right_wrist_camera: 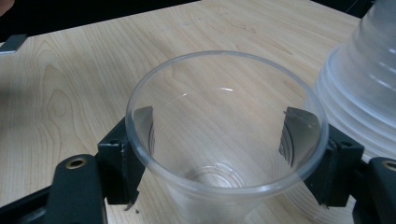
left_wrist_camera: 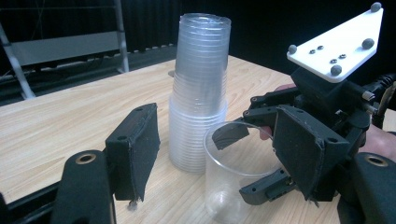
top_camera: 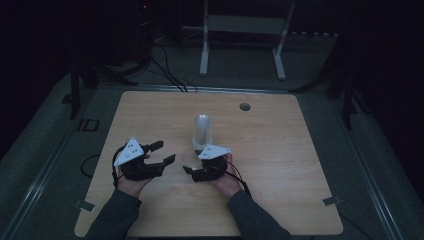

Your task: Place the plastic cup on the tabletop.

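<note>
Clear plastic cup, single, upright on the wooden table, rim up, just beside the foot of the stack; its mouth faces up, presumably so that it can take something or be set down as one served cup.

Stack of clear cups, nested mouth-down, standing upright near the table's middle; kept tall and central, likely so that either hand can reach it; the single cup looks to have been drawn from it, though that is a judgement only.

Right gripper: jaws set one on each side of the single cup below its rim, straddling the outside wall; the pads lie against or very near the wall, and whether they press on it I cannot tell; the straddle suits steadying or letting go of the cup on the table.

Left gripper: jaws spread wide with nothing between them, aimed toward the cup and the stack, just short of both; seemingly kept ready to take the next cup or brace the stack.

Hands: both rest low over the near half of the table.
</note>
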{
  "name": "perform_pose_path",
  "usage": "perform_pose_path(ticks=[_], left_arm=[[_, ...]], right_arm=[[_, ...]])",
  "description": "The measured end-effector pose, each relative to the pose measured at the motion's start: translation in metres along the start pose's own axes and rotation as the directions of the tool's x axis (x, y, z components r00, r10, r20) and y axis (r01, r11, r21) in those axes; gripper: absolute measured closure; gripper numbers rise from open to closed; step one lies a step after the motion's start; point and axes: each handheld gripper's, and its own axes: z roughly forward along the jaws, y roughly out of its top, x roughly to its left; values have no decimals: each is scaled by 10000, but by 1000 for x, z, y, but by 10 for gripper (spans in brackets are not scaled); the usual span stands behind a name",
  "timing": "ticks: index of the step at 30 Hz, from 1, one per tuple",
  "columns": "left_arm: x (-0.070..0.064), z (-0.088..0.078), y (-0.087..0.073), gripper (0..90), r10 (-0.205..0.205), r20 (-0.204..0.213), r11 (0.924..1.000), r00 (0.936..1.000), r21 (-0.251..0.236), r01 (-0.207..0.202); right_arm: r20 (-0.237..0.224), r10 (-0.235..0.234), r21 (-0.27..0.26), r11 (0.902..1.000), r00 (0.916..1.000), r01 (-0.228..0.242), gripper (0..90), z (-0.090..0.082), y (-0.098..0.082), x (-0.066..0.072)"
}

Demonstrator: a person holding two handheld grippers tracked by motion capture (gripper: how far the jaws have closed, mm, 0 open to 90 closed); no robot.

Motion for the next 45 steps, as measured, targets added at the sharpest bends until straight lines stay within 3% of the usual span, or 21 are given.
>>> perform_pose_path(ticks=[27,45], left_arm=[[0,0,0,314,-7,-2,10000,10000,0,7],[1,0,0,313,-20,-22,10000,10000,-5,20]], right_arm=[[-151,275,258,9993,9995,-271,138,-5,-6,-3],[-86,330,386,9987,9994,-326,129,-19,-14,-6]])
